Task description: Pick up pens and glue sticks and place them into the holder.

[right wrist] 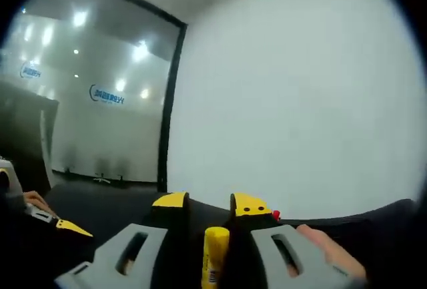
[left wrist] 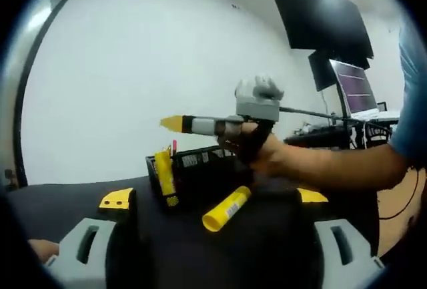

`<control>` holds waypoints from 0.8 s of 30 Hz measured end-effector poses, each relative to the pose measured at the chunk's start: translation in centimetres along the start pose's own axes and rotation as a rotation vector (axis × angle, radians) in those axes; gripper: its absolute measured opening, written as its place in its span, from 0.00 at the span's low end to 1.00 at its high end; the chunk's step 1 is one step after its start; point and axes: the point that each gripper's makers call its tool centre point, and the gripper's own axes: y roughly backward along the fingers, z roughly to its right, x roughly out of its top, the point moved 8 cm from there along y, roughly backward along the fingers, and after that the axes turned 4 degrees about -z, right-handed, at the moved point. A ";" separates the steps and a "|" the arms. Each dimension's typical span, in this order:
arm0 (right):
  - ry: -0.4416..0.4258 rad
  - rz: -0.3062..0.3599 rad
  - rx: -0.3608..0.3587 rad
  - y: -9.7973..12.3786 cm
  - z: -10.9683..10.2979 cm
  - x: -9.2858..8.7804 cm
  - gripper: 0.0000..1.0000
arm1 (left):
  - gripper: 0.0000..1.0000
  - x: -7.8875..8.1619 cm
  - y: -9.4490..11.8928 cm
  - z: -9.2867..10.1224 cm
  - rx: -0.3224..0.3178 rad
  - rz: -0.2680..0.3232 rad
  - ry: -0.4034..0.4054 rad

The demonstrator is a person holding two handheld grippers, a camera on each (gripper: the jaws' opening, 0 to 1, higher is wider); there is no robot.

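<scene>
Looking along the left gripper [left wrist: 212, 212]: jaws sitting wide apart with nothing between them, yellow tips hovering over the dark table [left wrist: 67, 199]. Lying loose on the table between those jaws, a yellow glue stick [left wrist: 227, 209], angled, just in front of the black mesh holder [left wrist: 200, 169]. Already standing in the holder: another yellow stick [left wrist: 164, 174] at its left corner and something pink poking up beside it. Coming in from the right, the person's hand [left wrist: 257, 145] carrying the right gripper [left wrist: 172, 123], held in the air above the holder, yellow tip pointing left.

Switching to the right gripper view: jaws [right wrist: 209, 203] closing in on a yellow glue stick [right wrist: 215, 252], pinching it upright between the pads. Pointing at a white wall, glass partition off to the left.
</scene>
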 end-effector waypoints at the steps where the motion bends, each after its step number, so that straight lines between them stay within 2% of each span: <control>1: 0.002 -0.019 0.020 0.2 -0.1 -0.1 0.21 | 0.94 -0.1 0.1 0.1 -0.011 -0.010 0.026; 2: -0.008 -0.024 0.001 0.6 0.1 -0.1 0.22 | 0.95 0.0 0.4 0.2 -0.023 0.019 0.050; 3: -0.018 -0.005 -0.012 1.4 0.1 -0.2 0.21 | 0.94 -0.1 0.6 0.0 -0.007 0.023 0.049; 8: -0.057 -0.017 -0.029 3.4 1.8 -0.4 0.21 | 0.83 -0.3 1.0 -0.1 0.034 -0.013 0.076; 10: -0.060 -0.020 -0.037 4.1 2.5 -0.3 0.21 | 0.82 -1.0 1.3 -0.5 0.066 -0.121 0.077; 11: -0.058 -0.019 -0.041 4.5 2.9 -0.2 0.21 | 0.85 -1.0 1.2 -0.4 0.043 -0.119 0.117; 12: -0.057 -0.020 -0.042 4.8 3.2 -0.1 0.21 | 0.87 -0.8 1.2 -0.5 0.051 -0.083 0.156; 15: -0.033 -0.041 -0.008 5.8 3.9 0.0 0.21 | 0.86 -0.4 1.6 -1.0 0.045 -0.066 0.184; 17: -0.007 -0.060 0.027 6.5 4.3 0.0 0.21 | 0.83 -0.2 1.6 -0.8 0.035 -0.067 0.181; 18: -0.007 -0.064 0.039 6.8 4.5 0.0 0.21 | 0.80 -0.2 1.8 -1.0 0.054 -0.096 0.150; 20: -0.015 -0.061 0.071 7.4 4.6 0.1 0.21 | 0.74 0.1 1.7 -0.6 0.014 -0.085 0.121; 21: -0.022 -0.060 0.085 7.7 4.7 0.1 0.21 | 0.73 0.3 1.8 -0.5 0.018 -0.087 0.131; 23: -0.031 -0.061 0.093 8.2 4.9 0.1 0.21 | 0.70 0.6 1.7 -0.2 -0.018 -0.073 0.173; 24: -0.031 -0.061 0.094 8.5 5.0 0.1 0.21 | 0.66 0.7 1.7 -0.1 -0.025 -0.084 0.197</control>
